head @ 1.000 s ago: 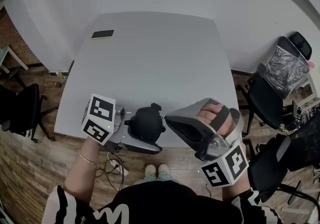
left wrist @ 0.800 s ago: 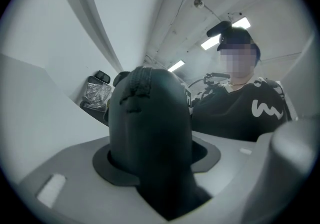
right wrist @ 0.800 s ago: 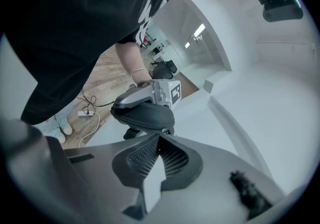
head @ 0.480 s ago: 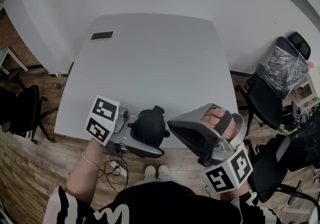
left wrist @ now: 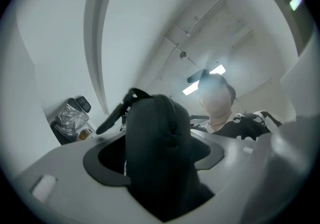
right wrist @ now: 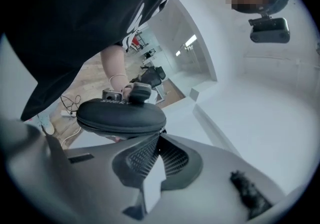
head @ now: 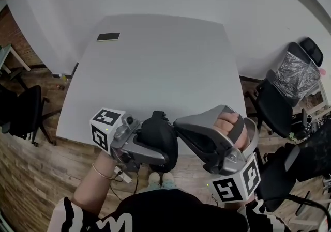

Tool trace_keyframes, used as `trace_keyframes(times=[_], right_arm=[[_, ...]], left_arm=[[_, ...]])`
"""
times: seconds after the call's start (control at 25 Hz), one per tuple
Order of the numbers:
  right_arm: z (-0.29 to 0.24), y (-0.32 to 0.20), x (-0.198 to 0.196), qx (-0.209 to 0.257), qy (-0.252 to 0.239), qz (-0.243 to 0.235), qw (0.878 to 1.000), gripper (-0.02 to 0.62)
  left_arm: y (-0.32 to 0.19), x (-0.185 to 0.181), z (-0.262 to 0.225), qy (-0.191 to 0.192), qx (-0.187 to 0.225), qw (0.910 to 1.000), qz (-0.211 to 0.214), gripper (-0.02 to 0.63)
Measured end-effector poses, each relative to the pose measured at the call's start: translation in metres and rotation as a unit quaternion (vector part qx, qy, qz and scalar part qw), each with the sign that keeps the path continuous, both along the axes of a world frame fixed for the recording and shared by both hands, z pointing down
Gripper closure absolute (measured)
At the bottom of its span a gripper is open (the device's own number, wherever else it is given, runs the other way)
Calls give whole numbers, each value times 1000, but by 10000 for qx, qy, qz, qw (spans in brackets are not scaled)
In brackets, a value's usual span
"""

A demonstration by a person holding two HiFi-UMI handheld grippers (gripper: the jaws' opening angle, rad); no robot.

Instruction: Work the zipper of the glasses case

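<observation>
The black oval glasses case (head: 155, 130) hangs in the air just off the table's near edge, between the jaws of my left gripper (head: 163, 145). Those jaws have just been opening, and the case still sits between them and is carried. In the left gripper view the case (left wrist: 157, 158) stands on end and fills the gap, with a black tab (left wrist: 116, 112) sticking out at its top. My right gripper (head: 177, 124) points left at the case. Its jaws (right wrist: 159, 138) are closed, tips against the end of the case (right wrist: 120, 115). Whether they pinch the zipper pull is hidden.
The white table (head: 165, 60) carries a flat dark phone-like thing (head: 108, 36) at its far left corner. Black office chairs stand at the right (head: 279, 102) and at the left (head: 20, 112). Cables (head: 121, 174) lie on the wooden floor below the case.
Both grippers have risen. The left one has tipped upward and carried the case with it, so the case now stands more on end. The right gripper kept its tips beside the case.
</observation>
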State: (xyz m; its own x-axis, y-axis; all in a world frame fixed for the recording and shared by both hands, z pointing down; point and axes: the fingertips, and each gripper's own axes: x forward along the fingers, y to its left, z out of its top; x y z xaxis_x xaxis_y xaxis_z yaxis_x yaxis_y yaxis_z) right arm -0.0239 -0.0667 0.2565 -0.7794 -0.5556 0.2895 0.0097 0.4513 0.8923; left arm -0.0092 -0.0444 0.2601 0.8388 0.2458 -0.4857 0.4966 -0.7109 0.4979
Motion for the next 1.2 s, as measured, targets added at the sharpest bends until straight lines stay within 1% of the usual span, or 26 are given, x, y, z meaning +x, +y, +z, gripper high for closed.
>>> trace_keyframes(times=[0.08, 0.16, 0.24, 0.32, 0.4, 0.48, 0.52, 0.56, 0.6, 0.64, 0.68, 0.76, 0.8, 0.84, 0.92, 0.96, 1.0, 1.04, 1.08, 1.16, 1.2], right_arm=[[2, -3, 4, 64, 67, 91, 9999, 591], [2, -4, 6, 105, 104, 144, 9998, 591], [0, -3, 7, 103, 72, 83, 9999, 591], [-4, 0, 7, 127, 78, 1, 9999, 591], [-7, 2, 7, 152, 198, -65, 9997, 591], [-9, 5, 7, 93, 332, -177, 9992, 591], [-10, 6, 8, 51, 392, -221, 9990, 591], [-10, 6, 9, 30, 445, -220, 9988, 591], [-9, 5, 9, 54, 481, -162, 9987, 591], [-8, 3, 9, 119, 499, -56, 9987, 591], [-6, 0, 8, 179, 501, 70, 9986, 591], [-4, -2, 8, 138, 459, 251, 9985, 591], [-3, -2, 7, 86, 413, 286, 9987, 591], [-2, -2, 7, 63, 366, 302, 9989, 591], [-2, -4, 6, 69, 281, 332, 9990, 591], [-2, -6, 7, 59, 229, 352, 9991, 591], [-2, -7, 8, 36, 170, 368, 9992, 591], [-2, -7, 8, 19, 104, 366, 9993, 591], [-3, -5, 7, 21, 35, 341, 9994, 591], [-4, -1, 7, 66, 16, 242, 9997, 591], [-3, 1, 9, 76, 126, 205, 9997, 591]], left_arm=[[-9, 1, 3, -254, 137, 9989, -376, 296], [-14, 2, 4, -481, 240, 9966, -627, 307], [-14, 2, 1, -427, 274, 9960, -742, 314], [-12, 1, -4, -180, 160, 9972, -709, 317], [-11, -1, -7, 37, -12, 9979, -652, 319], [-10, -2, -10, 223, -212, 9985, -463, 321], [-8, -2, -10, 261, -277, 9987, -324, 321], [-7, -1, -10, 216, -297, 9991, -222, 321], [-6, -1, -9, 111, -305, 9992, -213, 318], [-8, -2, -8, 9, -341, 9989, -334, 309], [-15, -5, -8, -39, -407, 9974, -597, 307], [-33, -12, -10, -24, -462, 9894, -1378, 308], [-40, -14, -10, -47, -346, 9848, -1701, 308], [-42, -13, -10, -130, -114, 9820, -1881, 309], [-37, -4, -9, -408, 455, 9798, -1903, 310], [-35, 1, -8, -527, 664, 9783, -1889, 314], [-35, 3, -9, -593, 778, 9764, -1925, 324], [-36, 3, -9, -598, 788, 9751, -1984, 331], [-37, 1, -10, -536, 712, 9755, -2012, 334], [-37, -5, -14, -226, 391, 9801, -1934, 341], [-39, -12, -18, 9, 171, 9816, -1903, 343]])
